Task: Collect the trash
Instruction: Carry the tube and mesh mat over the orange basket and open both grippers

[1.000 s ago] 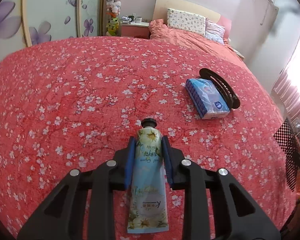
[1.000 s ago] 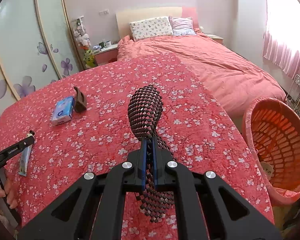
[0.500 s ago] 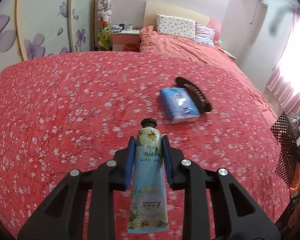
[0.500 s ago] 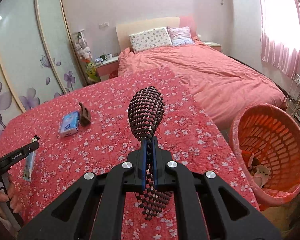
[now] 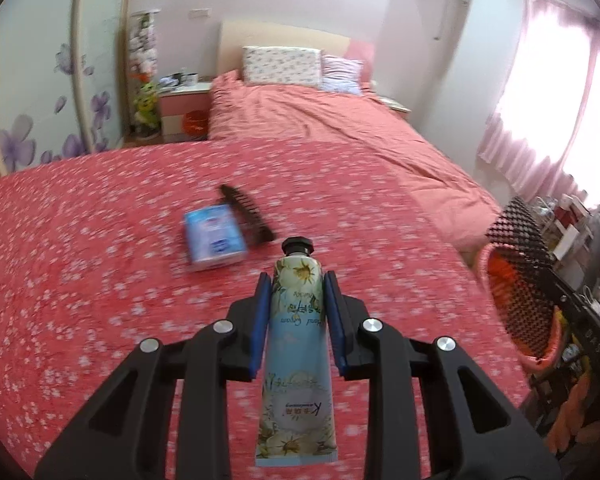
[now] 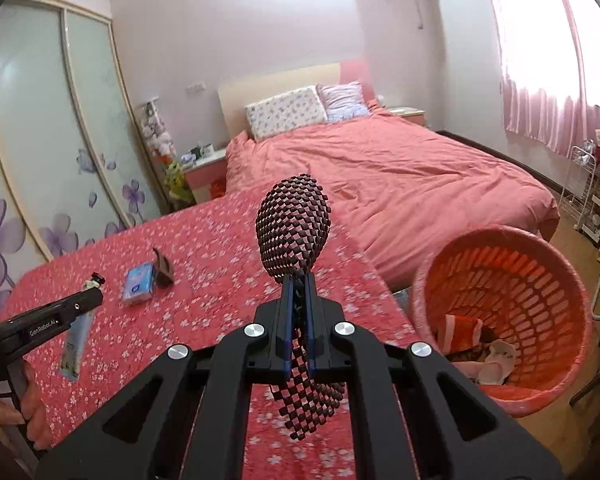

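Jaws clamp tube (image 5: 298, 344), checkered cloth (image 6: 294, 228); basket (image 6: 547, 256) contents only right view

In the left wrist view the tissue pack (image 5: 215, 237) and the dark comb (image 5: 247, 215) beside it are smeared by motion blur, so the pack's print cannot be read. The basket (image 5: 519, 312) there is mostly hidden behind the checkered pouch (image 5: 517, 236). In the right wrist view the hand (image 6: 18, 412) is cut off by the left edge, and the scraps in the basket (image 6: 539, 394) cannot be identified.
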A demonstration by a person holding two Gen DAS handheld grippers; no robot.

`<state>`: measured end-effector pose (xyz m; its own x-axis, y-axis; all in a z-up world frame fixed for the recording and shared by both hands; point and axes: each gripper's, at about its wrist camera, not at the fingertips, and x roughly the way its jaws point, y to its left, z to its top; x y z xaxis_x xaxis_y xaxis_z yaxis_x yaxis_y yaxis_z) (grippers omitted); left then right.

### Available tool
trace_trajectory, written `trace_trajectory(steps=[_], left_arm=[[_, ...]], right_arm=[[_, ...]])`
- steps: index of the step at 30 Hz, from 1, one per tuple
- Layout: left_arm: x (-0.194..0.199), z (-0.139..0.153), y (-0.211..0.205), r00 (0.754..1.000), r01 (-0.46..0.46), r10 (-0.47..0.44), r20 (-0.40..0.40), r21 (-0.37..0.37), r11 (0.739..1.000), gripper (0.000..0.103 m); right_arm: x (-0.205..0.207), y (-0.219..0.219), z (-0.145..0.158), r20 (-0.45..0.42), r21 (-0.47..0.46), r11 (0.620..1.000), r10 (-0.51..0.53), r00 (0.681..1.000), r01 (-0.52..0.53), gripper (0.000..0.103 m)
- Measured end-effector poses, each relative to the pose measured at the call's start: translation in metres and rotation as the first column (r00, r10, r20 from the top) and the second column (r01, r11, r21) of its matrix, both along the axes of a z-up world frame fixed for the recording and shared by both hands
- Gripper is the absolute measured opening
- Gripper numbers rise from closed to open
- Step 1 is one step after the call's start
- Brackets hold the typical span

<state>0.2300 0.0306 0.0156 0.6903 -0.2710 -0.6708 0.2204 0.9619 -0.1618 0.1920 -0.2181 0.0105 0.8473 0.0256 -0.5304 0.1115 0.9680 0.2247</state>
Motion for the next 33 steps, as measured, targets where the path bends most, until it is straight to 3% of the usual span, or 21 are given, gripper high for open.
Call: trace_trajectory(steps=[12, 21, 33], left_arm=[[-0.013, 0.019, -0.108, 0.978, 0.206, -0.205, 0.036, -0.038, 0.978, 0.027], [-0.020, 0.012, -0.187, 0.936, 0.352, -0.352, 0.021, -0.096, 0.931, 0.027], [-0.014, -0.009, -0.282, 0.876, 0.478, -0.482, -0.009, -0.107, 0.872, 0.027]], right_arm=[[-0.026, -0.058, 0.007, 0.053, 0.019, 0.989, -0.146, 0.988, 0.145, 0.005], [-0.043, -0.109, 0.000, 0.055, 0.057, 0.968, -0.248, 0.967, 0.245, 0.005], [-0.046, -0.158, -0.018, 0.040, 0.115, 0.935, -0.342, 0.939, 0.336, 0.005]])
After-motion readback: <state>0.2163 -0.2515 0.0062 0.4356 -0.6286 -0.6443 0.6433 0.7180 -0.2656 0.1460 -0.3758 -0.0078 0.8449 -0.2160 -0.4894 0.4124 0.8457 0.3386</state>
